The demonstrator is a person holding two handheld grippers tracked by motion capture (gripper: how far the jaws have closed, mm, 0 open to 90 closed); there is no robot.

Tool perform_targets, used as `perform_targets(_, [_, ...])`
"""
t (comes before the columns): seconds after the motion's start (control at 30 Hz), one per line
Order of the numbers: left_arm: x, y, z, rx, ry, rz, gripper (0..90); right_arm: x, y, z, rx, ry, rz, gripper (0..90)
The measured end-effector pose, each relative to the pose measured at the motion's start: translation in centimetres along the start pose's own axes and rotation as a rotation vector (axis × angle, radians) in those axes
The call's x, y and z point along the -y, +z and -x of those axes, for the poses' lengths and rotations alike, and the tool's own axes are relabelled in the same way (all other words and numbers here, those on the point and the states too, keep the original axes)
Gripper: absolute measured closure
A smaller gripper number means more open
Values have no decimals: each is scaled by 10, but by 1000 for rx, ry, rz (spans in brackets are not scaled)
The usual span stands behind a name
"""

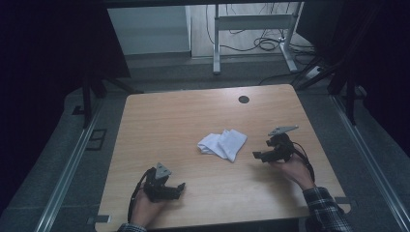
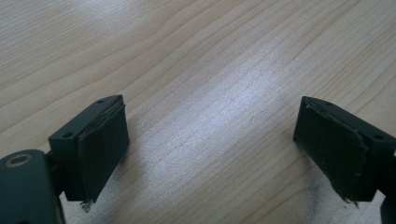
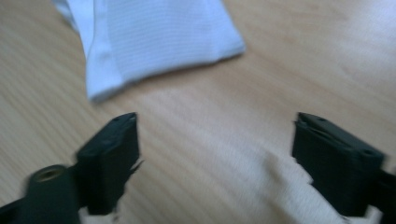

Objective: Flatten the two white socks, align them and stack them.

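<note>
Cloth [image 1: 223, 144], white and loosely folded with one corner tucked under, lies near the middle of a light wooden table [image 1: 193, 116] with a dark round hole at its far edge. Grey floor, desk legs and cables lie beyond. The right gripper [image 1: 258, 155] sits just right of the cloth, jaws wide apart and empty above bare wood. The left gripper [image 1: 180, 187] rests at the near left, well apart from the cloth, jaws spread and holding nothing.
</note>
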State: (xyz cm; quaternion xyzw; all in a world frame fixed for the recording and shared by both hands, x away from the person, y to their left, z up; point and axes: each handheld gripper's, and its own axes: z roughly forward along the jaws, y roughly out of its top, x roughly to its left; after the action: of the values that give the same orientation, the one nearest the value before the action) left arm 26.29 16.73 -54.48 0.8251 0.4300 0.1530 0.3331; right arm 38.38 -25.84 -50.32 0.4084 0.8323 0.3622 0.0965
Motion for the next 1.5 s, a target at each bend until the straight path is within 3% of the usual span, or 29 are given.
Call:
perform_targets(0.3, [0, 0, 0, 0, 0, 0, 102, -27, 6, 5, 8, -16, 13, 475])
perform_targets(0.4, [0, 0, 0, 0, -1, 1, 101, -35, 12, 3, -3, -29, 4, 537])
perform_targets(0.47, [0, 0, 0, 0, 0, 1, 101, -43, 20, 1, 9, -58, -18, 593])
perform_targets(0.63, [0, 0, 0, 0, 0, 0, 101, -52, 29, -1, 26, -72, -21, 698])
perform_targets(0.97, [0, 0, 0, 0, 0, 0, 102, -61, 57, 4, 52, -72, -55, 750])
perform_targets(1.13, [0, 0, 0, 0, -1, 1, 102, -60, 72, 8, 56, -69, -64, 654])
perform_targets(1.3, [0, 0, 0, 0, 0, 0, 102, -57, 80, 8, 62, -81, -89, 622])
perform_targets(1.5, [0, 0, 0, 0, -1, 1, 102, -53, 80, 7, 18, -22, -87, 812])
